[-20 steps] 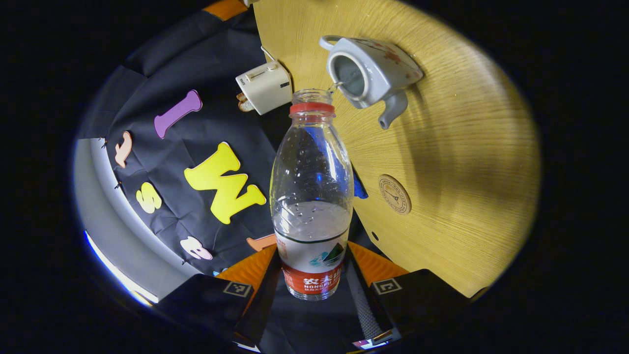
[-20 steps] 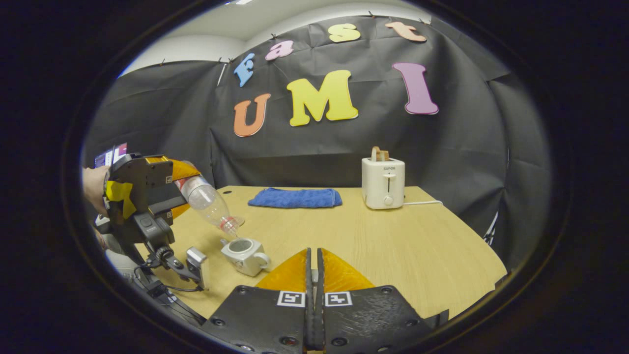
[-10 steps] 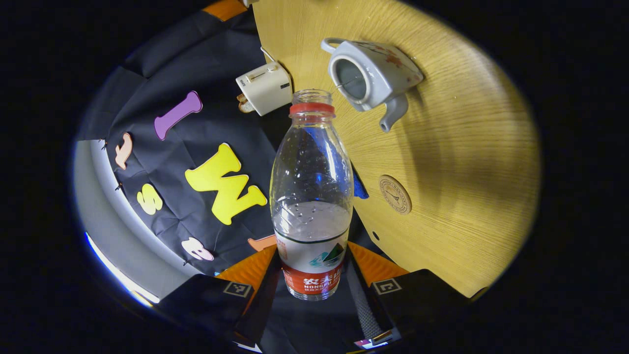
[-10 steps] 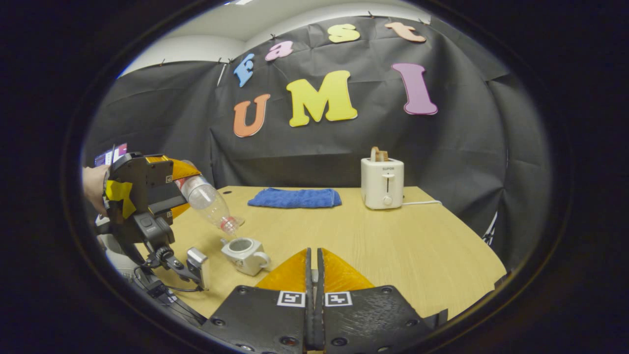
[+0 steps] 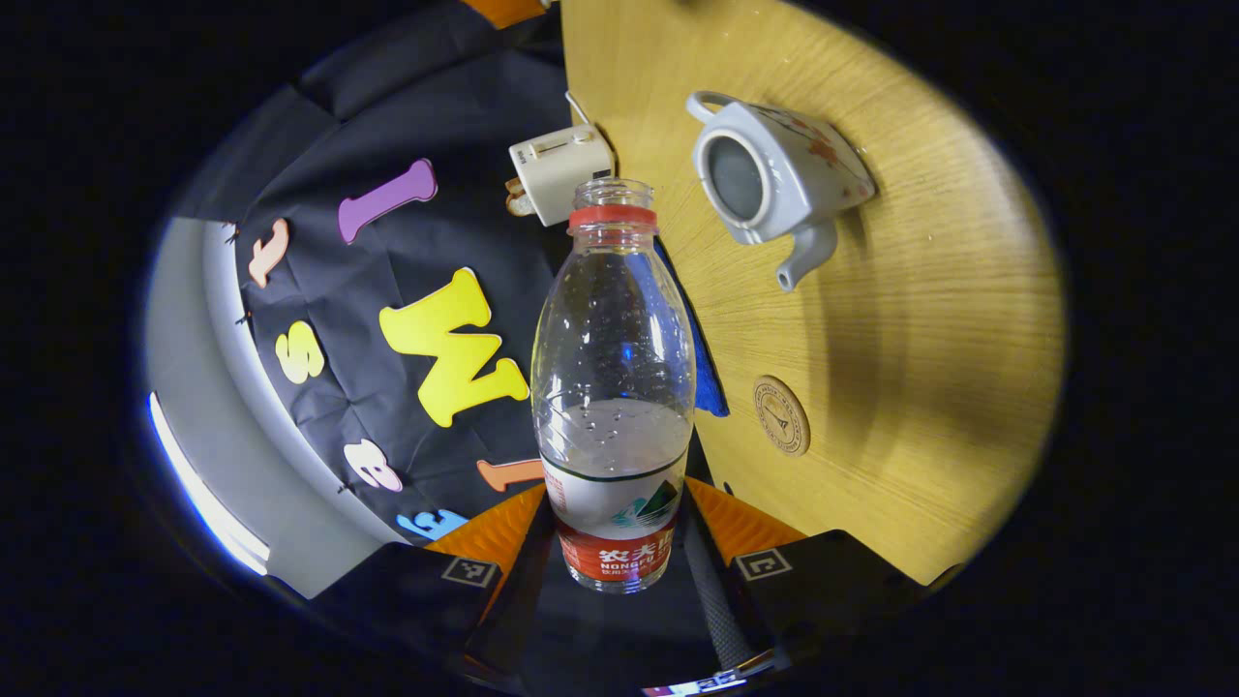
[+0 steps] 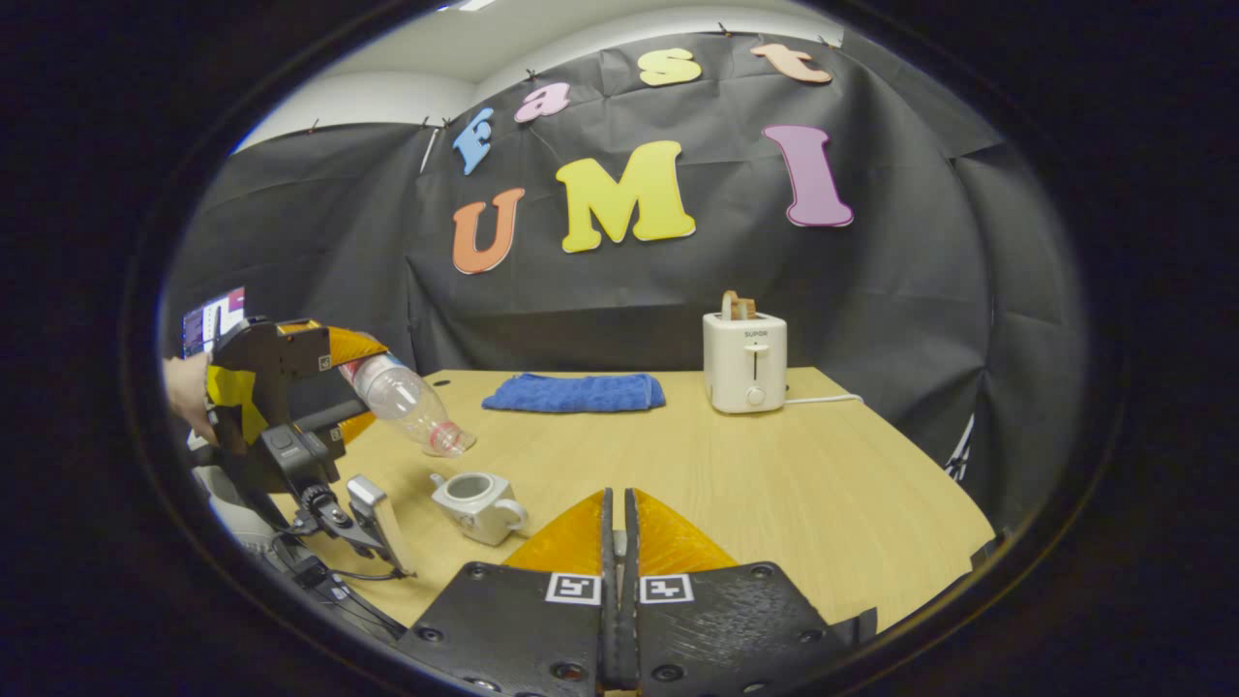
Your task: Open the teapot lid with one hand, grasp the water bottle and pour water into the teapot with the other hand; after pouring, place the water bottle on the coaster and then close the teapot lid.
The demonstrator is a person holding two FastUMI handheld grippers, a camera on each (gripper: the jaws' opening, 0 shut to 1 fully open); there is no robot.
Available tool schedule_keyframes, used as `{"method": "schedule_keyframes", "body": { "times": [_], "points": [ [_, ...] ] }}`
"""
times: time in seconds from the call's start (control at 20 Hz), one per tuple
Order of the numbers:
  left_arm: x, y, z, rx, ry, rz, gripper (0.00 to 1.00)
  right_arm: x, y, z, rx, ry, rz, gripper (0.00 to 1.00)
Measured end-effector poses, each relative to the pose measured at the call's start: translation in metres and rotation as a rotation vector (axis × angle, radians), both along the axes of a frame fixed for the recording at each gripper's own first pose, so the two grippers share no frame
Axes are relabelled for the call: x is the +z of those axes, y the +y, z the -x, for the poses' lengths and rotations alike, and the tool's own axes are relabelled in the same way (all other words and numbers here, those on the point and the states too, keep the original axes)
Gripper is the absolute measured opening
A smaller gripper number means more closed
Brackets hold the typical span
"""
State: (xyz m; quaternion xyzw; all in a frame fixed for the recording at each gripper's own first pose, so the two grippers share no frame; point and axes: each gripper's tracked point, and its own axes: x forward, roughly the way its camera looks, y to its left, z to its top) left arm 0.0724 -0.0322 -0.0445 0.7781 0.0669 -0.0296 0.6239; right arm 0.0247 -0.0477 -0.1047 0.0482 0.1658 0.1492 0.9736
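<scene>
Bottle [image 5: 613,387] sits in your left claw [image 5: 616,542], both fingers pressed against its labelled lower part, its uncapped mouth tilted down and off to one side of the teapot [image 5: 774,179], no longer over the opening. In the right gripper view the bottle [image 6: 407,405] hangs above and behind the teapot [image 6: 477,503], apart from it. The teapot stands lidless on the desk [image 6: 774,484], spout toward the coaster [image 5: 781,414], which lies near the teapot on bare wood. Your right claw [image 6: 617,542] is closed, fingers together with nothing visible between them. Beyond the teapot sit a blue cloth [image 6: 575,392] and a toaster [image 6: 744,360].
</scene>
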Motion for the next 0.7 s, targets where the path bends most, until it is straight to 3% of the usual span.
{"method": "schedule_keyframes", "body": {
  "times": [0.2, 0.4, 0.55, 0.7],
  "points": [
    [-0.034, 0.021, 0.006, 0.097, 0.092, 0.391, 0.74, 0.004, 0.004, -0.001, -0.002, 0.001, 0.000, 0.00],
    [-0.034, 0.041, 0.012, 0.207, 0.105, 0.878, 0.74, 0.014, 0.008, -0.004, -0.004, -0.019, 0.013, 0.00],
    [-0.015, 0.043, 0.008, 0.230, 0.085, 1.257, 0.74, 0.021, 0.011, -0.004, -0.007, -0.025, 0.010, 0.00],
    [-0.007, 0.047, -0.004, 0.227, 0.082, 1.496, 0.75, 0.025, 0.016, -0.004, -0.004, -0.034, 0.017, 0.00]
  ]
}}
